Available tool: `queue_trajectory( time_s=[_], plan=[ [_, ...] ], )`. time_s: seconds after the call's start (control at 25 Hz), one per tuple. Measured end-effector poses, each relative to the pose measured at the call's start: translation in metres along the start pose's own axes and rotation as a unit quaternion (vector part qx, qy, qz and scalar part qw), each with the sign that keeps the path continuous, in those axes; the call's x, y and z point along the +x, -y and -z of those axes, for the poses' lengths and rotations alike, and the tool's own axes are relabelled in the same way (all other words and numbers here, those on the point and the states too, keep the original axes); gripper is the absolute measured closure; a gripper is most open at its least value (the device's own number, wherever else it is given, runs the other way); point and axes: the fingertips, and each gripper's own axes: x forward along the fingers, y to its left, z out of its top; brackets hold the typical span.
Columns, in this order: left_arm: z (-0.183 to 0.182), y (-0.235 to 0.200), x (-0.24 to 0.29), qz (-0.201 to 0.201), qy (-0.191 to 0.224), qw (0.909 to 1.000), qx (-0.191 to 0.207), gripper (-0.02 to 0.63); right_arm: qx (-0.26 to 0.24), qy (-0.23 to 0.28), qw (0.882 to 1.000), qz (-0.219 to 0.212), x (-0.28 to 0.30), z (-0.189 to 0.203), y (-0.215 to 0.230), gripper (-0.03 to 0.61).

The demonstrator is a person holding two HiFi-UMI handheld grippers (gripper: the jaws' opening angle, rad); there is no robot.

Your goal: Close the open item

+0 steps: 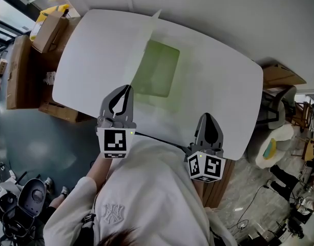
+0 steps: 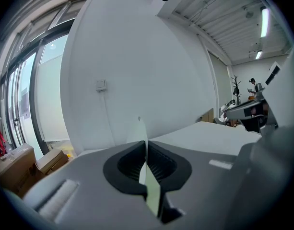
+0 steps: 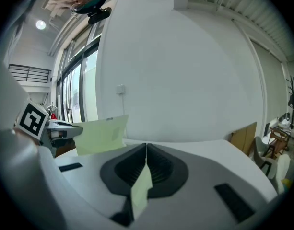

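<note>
ideally left gripper, clamped on the raised folder cover, lowers it flat while right gripper, pinching the lower leaf, steadies

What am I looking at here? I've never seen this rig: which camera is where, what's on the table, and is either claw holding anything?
There is no robot: a person holds a two-jaw claw in each hand. The head view looks down from the person's head; the left gripper view and right gripper view ride on the claws. On the white table lies an open green folder, its pale cover lifted. The left claw is shut on that cover's edge. The right claw is shut too, on a thin pale green strip; what it belongs to, I cannot tell.
</note>
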Motion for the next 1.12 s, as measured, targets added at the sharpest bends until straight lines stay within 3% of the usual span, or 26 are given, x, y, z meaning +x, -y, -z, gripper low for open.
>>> queue_trajectory(
  time_s=[0.4,1.12],
  plan=[
    [0.001,0.016,0.005,0.026,-0.003,0.9994,0.023,0.603,0.005,0.000,1.000,0.001,0.001,0.000,-0.001,0.568],
    [0.017,0.041,0.008,0.036,-0.023,0.9980,0.047,0.601,0.008,0.003,1.000,-0.003,-0.004,0.003,0.004,0.569]
  ],
)
